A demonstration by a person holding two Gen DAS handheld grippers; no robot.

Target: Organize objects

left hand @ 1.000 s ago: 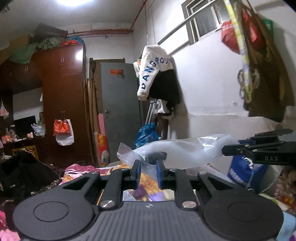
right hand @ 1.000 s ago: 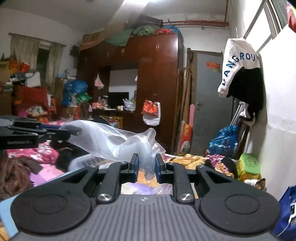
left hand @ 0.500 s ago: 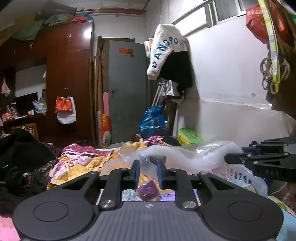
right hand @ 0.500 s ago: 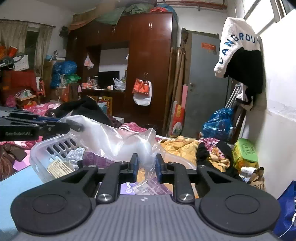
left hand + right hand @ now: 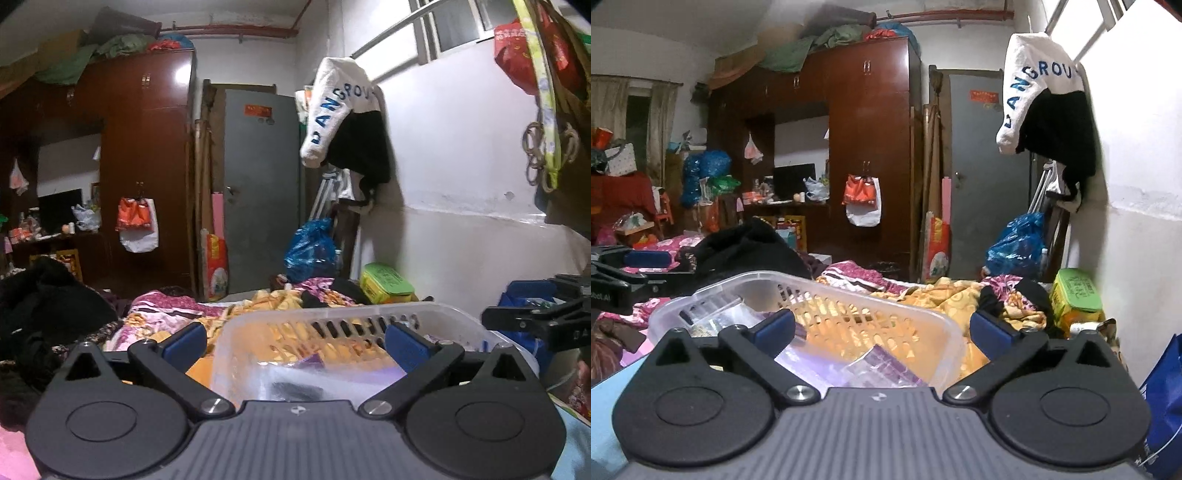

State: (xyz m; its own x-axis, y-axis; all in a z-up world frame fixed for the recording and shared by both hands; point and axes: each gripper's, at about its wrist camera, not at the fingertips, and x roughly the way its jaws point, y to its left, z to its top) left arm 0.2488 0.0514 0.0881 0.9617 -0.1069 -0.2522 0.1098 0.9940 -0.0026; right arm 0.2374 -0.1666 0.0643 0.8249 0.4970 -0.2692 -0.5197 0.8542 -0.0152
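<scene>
You are holding the left hand-held gripper [image 5: 293, 341] and the right hand-held gripper [image 5: 882, 330] with jaws spread wide, grasping nothing, over a translucent slotted plastic basket [image 5: 857, 295] that is resting on the bed [image 5: 923, 291]. Clear plastic bags [image 5: 882, 365] are lying inside it. A green-lidded box [image 5: 1076, 291] is sitting beside the wall. A hanging white sleeve [image 5: 1030, 77] is reading "ANGROU".

Translucent, smooth plastic basket [image 5: 934, 325]; glossy wooden wardrobe [image 5: 871, 147]; bedding [image 5: 938, 295] probably cloth.
</scene>
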